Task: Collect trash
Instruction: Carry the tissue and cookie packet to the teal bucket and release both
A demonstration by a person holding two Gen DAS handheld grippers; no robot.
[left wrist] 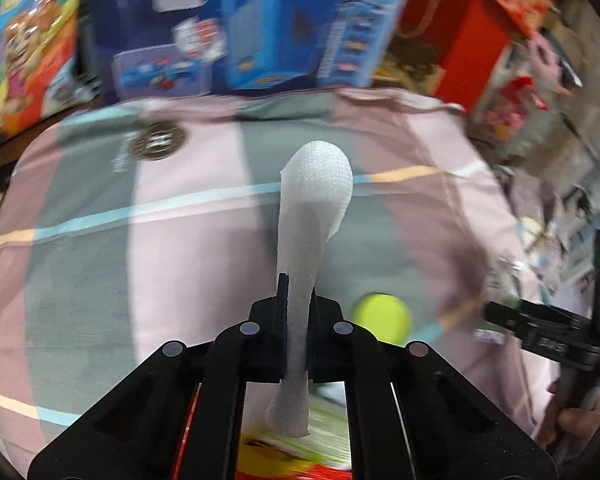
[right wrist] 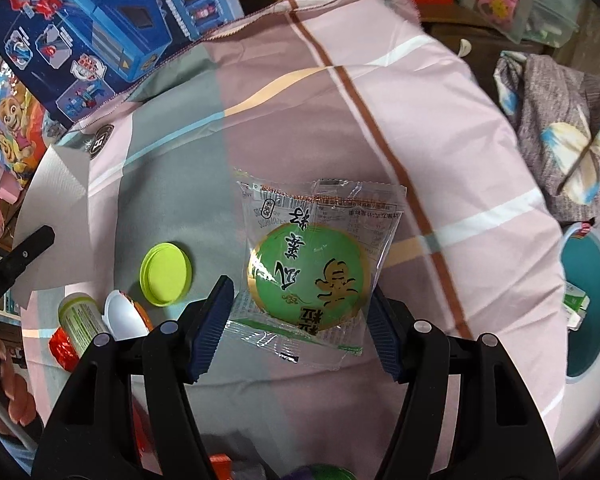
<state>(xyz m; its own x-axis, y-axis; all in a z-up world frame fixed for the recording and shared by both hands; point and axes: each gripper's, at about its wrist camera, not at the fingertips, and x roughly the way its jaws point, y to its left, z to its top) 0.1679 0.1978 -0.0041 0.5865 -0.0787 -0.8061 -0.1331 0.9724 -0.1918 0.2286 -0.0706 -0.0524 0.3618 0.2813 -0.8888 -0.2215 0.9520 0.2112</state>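
Beside the green lid (right wrist: 166,274) and toy boxes (right wrist: 84,36) crowding the checked cloth (right wrist: 440,128), my right jaws (right wrist: 302,332) stand apart astride the green snack packet (right wrist: 314,268), teal bin (right wrist: 588,304) rightward, while my left jaws (left wrist: 296,316) hover, clamped on a white tissue (left wrist: 312,216).

Left black two-finger gripper (left wrist: 296,312): jaws pinched together on a white dimpled tissue (left wrist: 314,216), which stands upright out of them. Right black two-finger gripper with blue ribbed pads (right wrist: 302,330): jaws spread wide, pointed down, one pad on either side of a clear snack wrapper with a green round label (right wrist: 312,268), contact uncertain. In the left wrist view a bare hand (left wrist: 576,416) grips the right gripper's handle at the lower right.
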